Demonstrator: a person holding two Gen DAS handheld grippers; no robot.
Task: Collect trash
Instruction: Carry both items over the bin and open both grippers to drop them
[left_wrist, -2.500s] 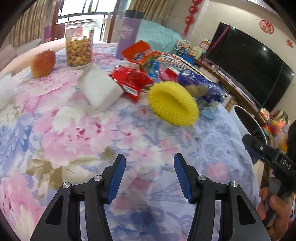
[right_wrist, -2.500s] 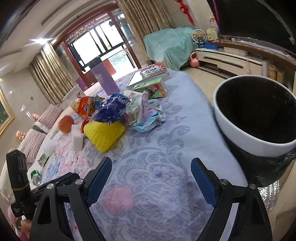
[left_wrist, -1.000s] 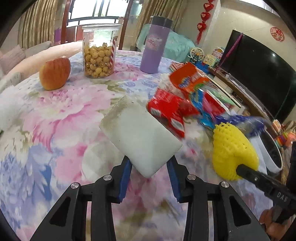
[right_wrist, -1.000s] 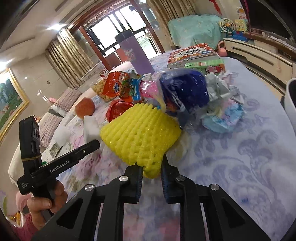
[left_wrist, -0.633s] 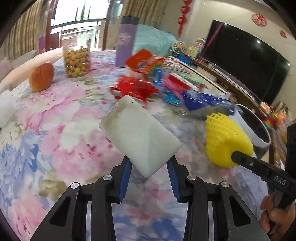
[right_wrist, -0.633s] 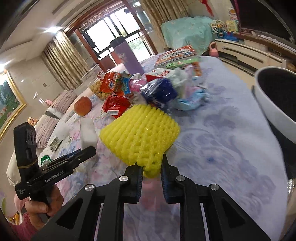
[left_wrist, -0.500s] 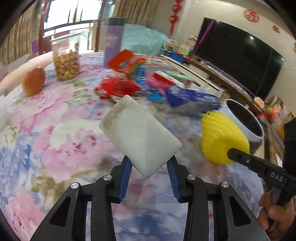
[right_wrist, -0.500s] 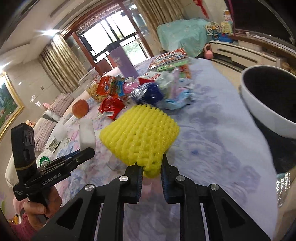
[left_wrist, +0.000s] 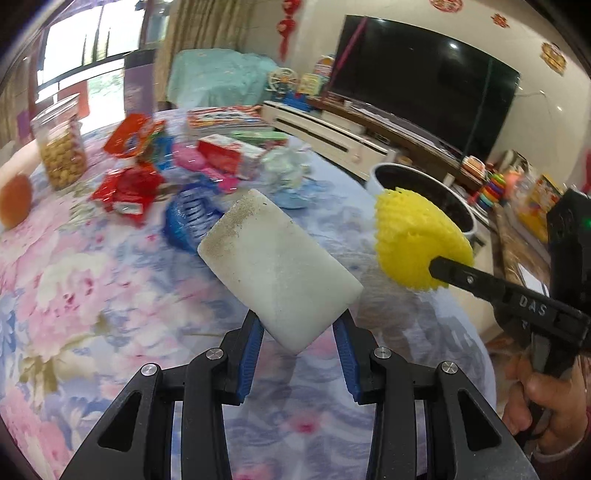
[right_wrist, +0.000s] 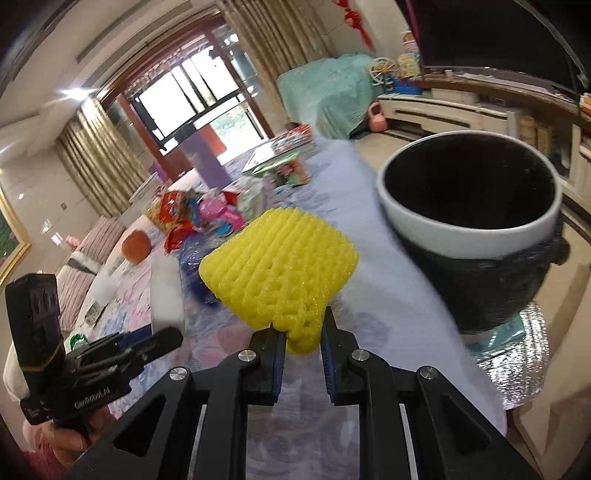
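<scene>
- Trash is what both hands carry: a white foam block (left_wrist: 277, 266) in the left gripper (left_wrist: 299, 354) and a yellow foam fruit net (right_wrist: 280, 273) in the right gripper (right_wrist: 303, 350), both lifted clear of the floral tablecloth (left_wrist: 92, 258).
- The left gripper's blue pads pinch the near corner of the white foam block from both sides, so the block juts up and away, its speckled far edge tilted left. Holding it by a corner leaves most of it free to drop cleanly.
- The right gripper's fingers stand narrow, squeezed on the bottom tip of the yellow foam fruit net; the soft mesh bunches between the pads, which is probably why so tight a pinch is needed.
- The bin (right_wrist: 469, 229), white-rimmed with a black liner, stands off the right edge of the table. The net hangs just left of its mouth, near but not yet over it.
- More rubbish waits on the far left of the table: red snack wrappers (left_wrist: 125, 188), a blue plastic bag (left_wrist: 188, 221) and crumpled paper. Motion blur makes the smaller pieces hard to name.
- A jar of snacks (left_wrist: 61, 147) and an orange-red fruit (left_wrist: 14, 201) sit farther left; I judge these are not trash.
- Both loads seem bound for the bin, with the net likely first.
</scene>
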